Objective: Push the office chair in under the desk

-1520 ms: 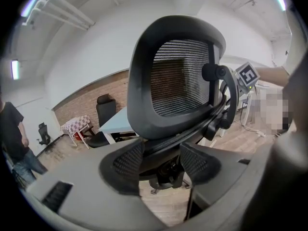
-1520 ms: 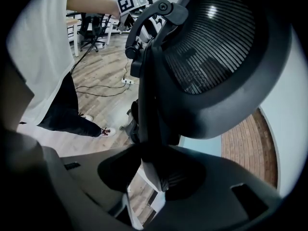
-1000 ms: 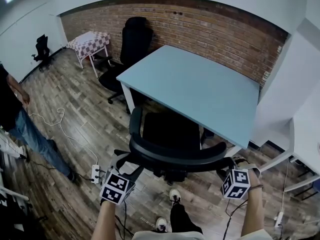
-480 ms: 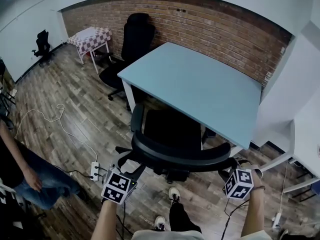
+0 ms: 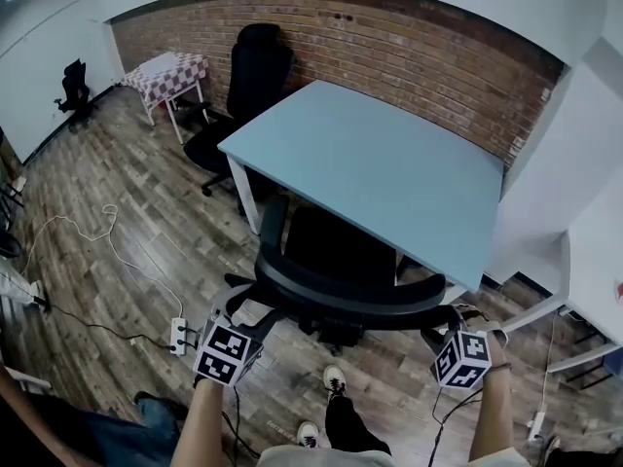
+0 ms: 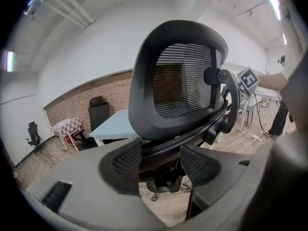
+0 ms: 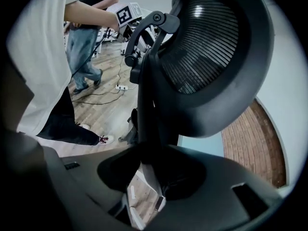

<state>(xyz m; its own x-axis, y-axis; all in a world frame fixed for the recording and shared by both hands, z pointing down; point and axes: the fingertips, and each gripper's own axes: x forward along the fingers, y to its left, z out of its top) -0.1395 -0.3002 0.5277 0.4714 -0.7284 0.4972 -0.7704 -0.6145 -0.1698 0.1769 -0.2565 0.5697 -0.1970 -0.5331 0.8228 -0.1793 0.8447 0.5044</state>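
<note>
Now my left gripper (image 6: pixel 159 160) and right gripper (image 7: pixel 149 170) each clamp one end of the office chair (image 5: pixel 341 295) back; the desk (image 5: pixel 370 163) lies straight ahead of both.

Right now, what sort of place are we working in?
Most likely an office or a studio workroom: a light blue desk, a black mesh-back office chair at it and a second black office chair by the brick wall, plus a power strip with cables on the wood-look floor.

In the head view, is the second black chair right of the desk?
No, the second black chair stands at the far left corner of the desk.
</note>
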